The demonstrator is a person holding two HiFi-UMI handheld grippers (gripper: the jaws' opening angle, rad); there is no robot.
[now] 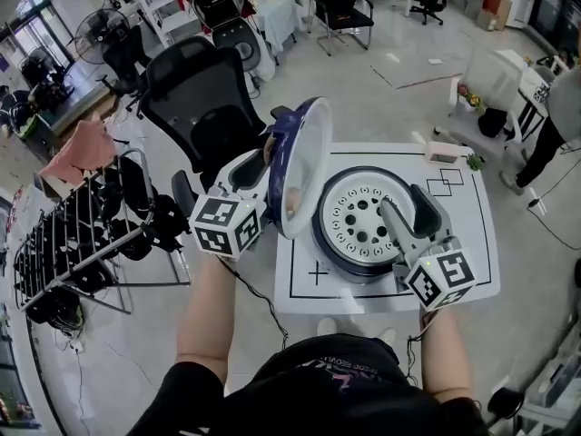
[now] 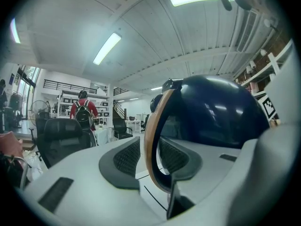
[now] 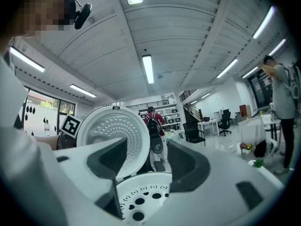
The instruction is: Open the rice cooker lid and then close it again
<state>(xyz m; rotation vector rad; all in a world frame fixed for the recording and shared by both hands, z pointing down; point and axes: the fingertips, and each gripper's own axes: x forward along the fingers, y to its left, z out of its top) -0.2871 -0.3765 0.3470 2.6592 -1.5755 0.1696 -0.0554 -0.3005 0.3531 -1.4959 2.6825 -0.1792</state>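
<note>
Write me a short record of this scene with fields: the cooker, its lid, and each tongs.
cooker: rice cooker on the white table, with a perforated white tray inside
lid: lid open, standing upright
left tongs: closed on the lid's rim
right tongs: open, empty, above the cooker

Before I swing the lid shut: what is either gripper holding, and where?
The left gripper straddles the rim of the lid; whether its jaws pinch it can't be told. The right gripper is open, holding nothing.
</note>
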